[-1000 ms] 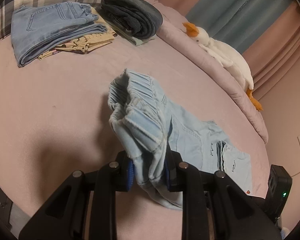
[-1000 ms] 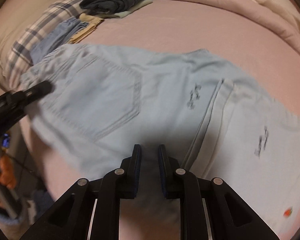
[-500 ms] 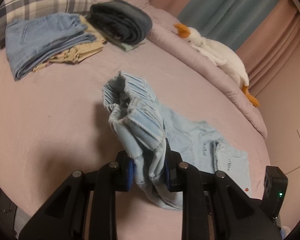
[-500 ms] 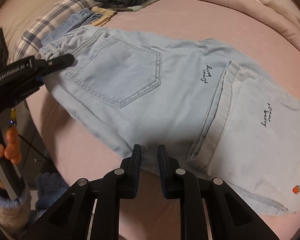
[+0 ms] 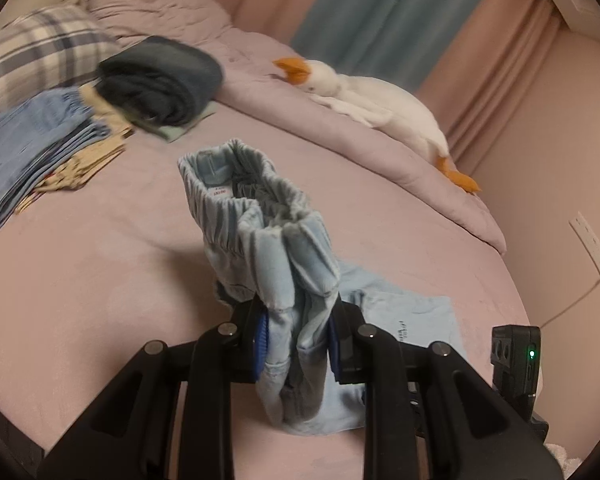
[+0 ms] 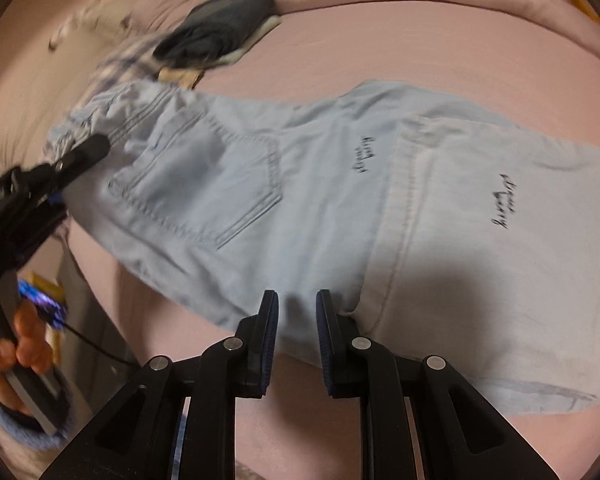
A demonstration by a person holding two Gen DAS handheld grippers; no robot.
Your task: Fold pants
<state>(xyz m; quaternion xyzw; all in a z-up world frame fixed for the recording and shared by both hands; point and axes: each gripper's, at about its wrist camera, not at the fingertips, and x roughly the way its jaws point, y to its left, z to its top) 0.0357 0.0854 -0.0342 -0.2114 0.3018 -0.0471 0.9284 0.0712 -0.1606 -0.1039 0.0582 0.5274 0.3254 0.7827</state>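
Light blue pants (image 6: 260,184) lie on the pink bed, folded lengthwise with the leg ends doubled back at the right. My left gripper (image 5: 298,336) is shut on the bunched elastic waistband (image 5: 256,216) and holds it raised above the bed. It also shows in the right wrist view (image 6: 88,152) at the left, held by a hand. My right gripper (image 6: 297,312) hovers over the near edge of the pants at the leg fold, fingers a narrow gap apart with nothing between them.
A stack of folded clothes, blue jeans (image 5: 32,148) and a dark rolled pair (image 5: 164,84), sits at the far left by a plaid pillow (image 5: 40,52). A white goose plush (image 5: 372,104) lies on the rolled duvet. The bed edge is on the right.
My left gripper has lifted and tilted the waistband more upright. My right gripper has moved closer to the near edge of the pants at the fold.
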